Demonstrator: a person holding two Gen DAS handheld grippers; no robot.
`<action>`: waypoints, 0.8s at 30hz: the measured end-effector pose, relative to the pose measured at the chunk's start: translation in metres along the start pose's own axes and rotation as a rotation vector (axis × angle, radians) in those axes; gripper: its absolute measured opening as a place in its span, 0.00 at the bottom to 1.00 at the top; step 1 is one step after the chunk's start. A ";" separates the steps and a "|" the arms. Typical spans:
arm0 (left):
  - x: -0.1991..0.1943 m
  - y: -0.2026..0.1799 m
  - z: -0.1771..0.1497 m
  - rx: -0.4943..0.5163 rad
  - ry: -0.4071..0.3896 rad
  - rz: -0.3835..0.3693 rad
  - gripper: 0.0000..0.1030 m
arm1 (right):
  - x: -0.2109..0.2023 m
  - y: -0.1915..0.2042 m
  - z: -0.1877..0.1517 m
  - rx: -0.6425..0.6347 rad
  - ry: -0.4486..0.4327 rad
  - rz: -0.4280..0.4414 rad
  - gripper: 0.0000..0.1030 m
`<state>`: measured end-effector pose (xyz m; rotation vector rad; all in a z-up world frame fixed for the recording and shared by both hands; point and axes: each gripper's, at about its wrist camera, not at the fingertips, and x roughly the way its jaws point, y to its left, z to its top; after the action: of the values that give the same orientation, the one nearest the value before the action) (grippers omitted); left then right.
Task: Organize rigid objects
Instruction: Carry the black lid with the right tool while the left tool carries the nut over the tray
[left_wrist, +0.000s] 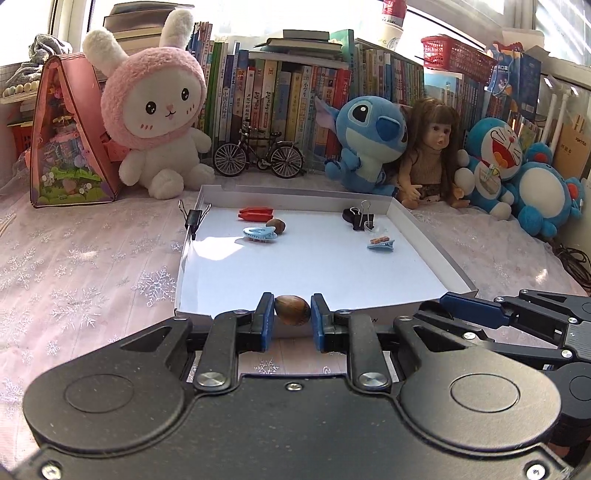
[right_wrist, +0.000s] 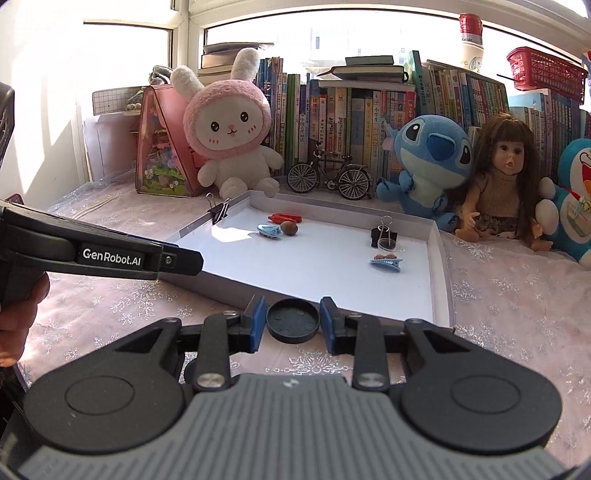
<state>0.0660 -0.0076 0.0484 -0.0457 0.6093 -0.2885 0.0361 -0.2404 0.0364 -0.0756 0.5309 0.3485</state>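
- The left tool (left_wrist: 292, 319) grasps a brown nut (left_wrist: 292, 309) between its two blue fingers (left_wrist: 265, 320), just above the near rim of the white tray (left_wrist: 424, 236).
- The right tool (right_wrist: 292, 320) grasps a round black lid (right_wrist: 293, 320), flat side up, in front of the near edge of the tray (right_wrist: 441, 266); the lid sits between both blue fingers (right_wrist: 330, 325).
- The tray lies on a worktop (left_wrist: 85, 277) covered with a pink cloth with snowflakes.
- Inside the tray, at the far left, there is a red clip (left_wrist: 256, 213), a second brown nut (left_wrist: 276, 225) and a light blue hair clip (left_wrist: 259, 234), all close together; the nut touches the hair clip.
- At the far right of the tray stands a black binder clip (left_wrist: 360, 218), and near it lies another blue hair clip (left_wrist: 381, 244). A small clear cup (right_wrist: 388, 244) is just beside the binder clip.
- One more black binder clip (left_wrist: 192, 218) is clamped on the left wall of the tray.
- Behind the tray, along a row of books (left_wrist: 295, 85), sit a pink rabbit plush (left_wrist: 157, 110), a small model bicycle (left_wrist: 258, 155), a blue plush (left_wrist: 369, 144) and a doll (left_wrist: 432, 147).
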 end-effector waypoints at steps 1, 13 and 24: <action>0.002 0.000 0.005 -0.003 -0.007 0.000 0.20 | 0.003 -0.005 0.004 0.008 -0.001 -0.021 0.36; 0.053 0.011 0.036 -0.060 0.007 0.034 0.20 | 0.042 -0.059 0.031 0.150 0.021 -0.120 0.36; 0.118 0.021 0.051 -0.121 0.117 0.070 0.20 | 0.092 -0.086 0.046 0.229 0.144 -0.075 0.36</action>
<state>0.1928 -0.0228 0.0216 -0.1246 0.7424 -0.1866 0.1621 -0.2854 0.0281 0.1011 0.7058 0.2082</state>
